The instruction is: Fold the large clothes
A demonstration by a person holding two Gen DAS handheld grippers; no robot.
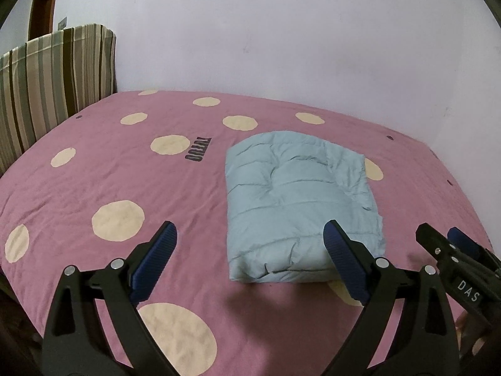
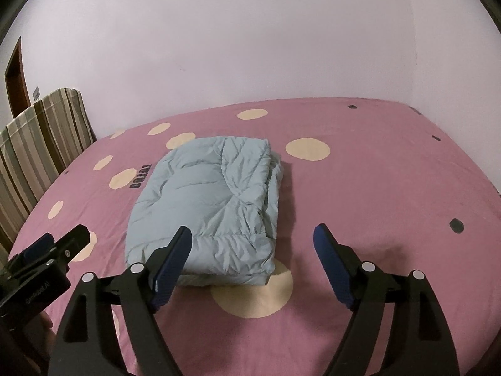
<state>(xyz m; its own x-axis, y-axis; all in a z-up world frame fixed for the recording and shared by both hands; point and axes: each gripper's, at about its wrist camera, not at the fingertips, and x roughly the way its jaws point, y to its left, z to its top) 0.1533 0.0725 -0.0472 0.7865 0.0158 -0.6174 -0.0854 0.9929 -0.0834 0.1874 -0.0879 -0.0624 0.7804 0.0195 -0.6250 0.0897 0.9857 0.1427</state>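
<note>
On the pink bedspread with cream dots (image 1: pixel 94 188), a pale blue quilted jacket (image 1: pixel 297 200), folded into a thick rectangle, is laid. Just in front of the jacket, the left gripper (image 1: pixel 250 257) and right gripper (image 2: pixel 253 257) are held spread wide, with nothing clamped.

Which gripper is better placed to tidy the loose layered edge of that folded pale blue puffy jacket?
Probably the right gripper: the folded pale blue puffy jacket shows its loose layered edges on that side. The left gripper, also open and empty, faces the smooth folded side.
</note>
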